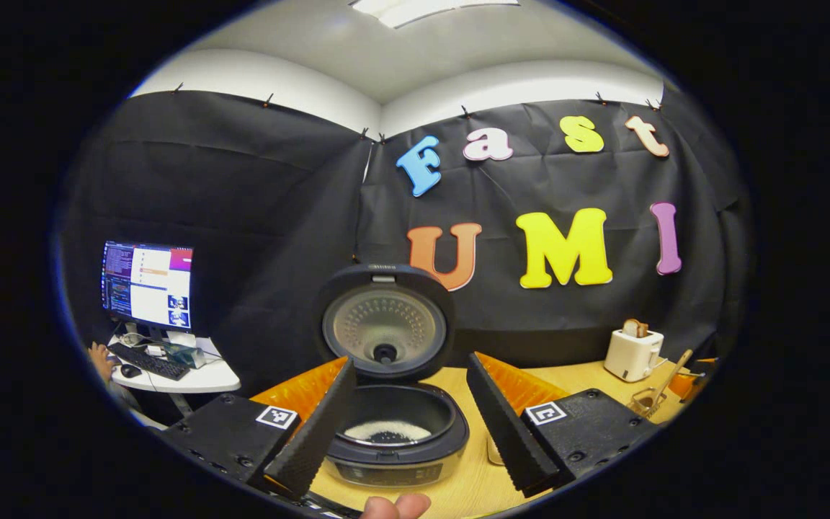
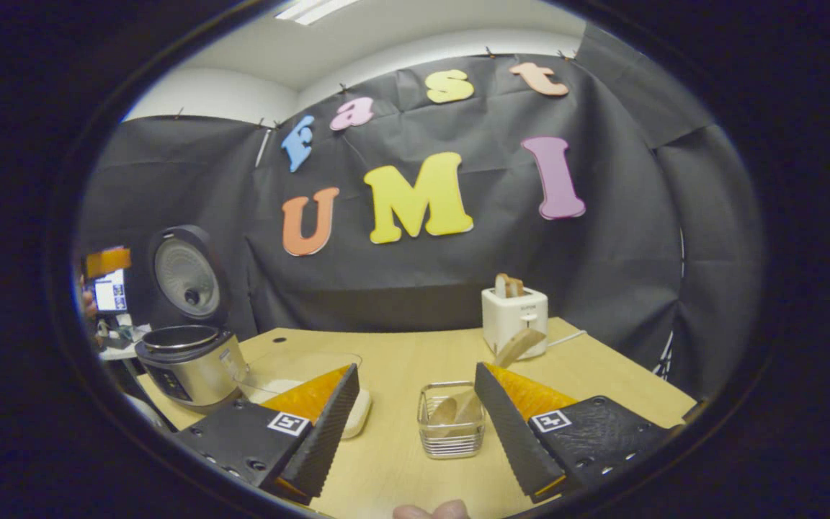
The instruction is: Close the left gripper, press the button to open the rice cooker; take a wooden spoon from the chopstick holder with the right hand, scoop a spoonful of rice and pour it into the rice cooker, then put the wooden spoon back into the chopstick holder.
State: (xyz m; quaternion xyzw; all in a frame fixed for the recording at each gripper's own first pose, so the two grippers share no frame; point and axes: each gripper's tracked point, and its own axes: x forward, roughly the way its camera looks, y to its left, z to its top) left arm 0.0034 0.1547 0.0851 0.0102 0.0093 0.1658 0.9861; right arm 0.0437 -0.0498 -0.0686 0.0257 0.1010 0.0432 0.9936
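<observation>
Left claw [image 1: 408, 414] spread, empty, fingers either side of the rice cooker [image 1: 395, 429]; lid up, rice visible in the pot. Right claw [image 2: 415, 422] spread, empty: rice bowl [image 2: 300, 375] behind its left finger, chopstick holder [image 2: 451, 430] between fingers, wooden spoon [image 2: 518, 346] leaning behind its right finger. All on worktop [image 2: 400, 353].

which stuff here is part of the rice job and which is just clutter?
Job:
rice cooker, lid up, rice in the pot
wooden spoon, in the chopstick holder
rice container
left gripper and right gripper, both open

Clutter:
toaster with bread
monitor and keyboard on the side desk
</observation>
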